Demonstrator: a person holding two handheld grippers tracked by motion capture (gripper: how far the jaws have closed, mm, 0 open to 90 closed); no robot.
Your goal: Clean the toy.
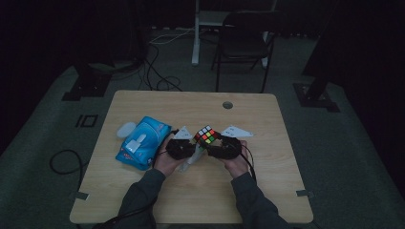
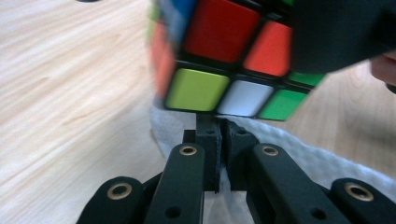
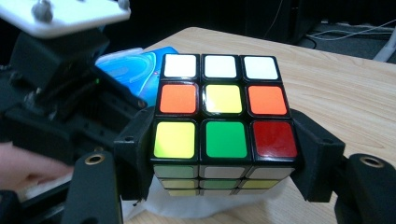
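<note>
Flanking cube (image 1: 206, 135): blue tissue pack (image 1: 142, 142), white cloth (image 3: 196, 203) beneath.

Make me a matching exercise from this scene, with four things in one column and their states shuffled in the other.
Things:
1. cube
2. blue pack
3. left gripper
4. right gripper

States:
A. shut on the cube
B. lying on the table
C. shut on a white tissue
D. clamped between two jaws

Pairs: 1-D, 2-B, 3-C, 4-A
</note>
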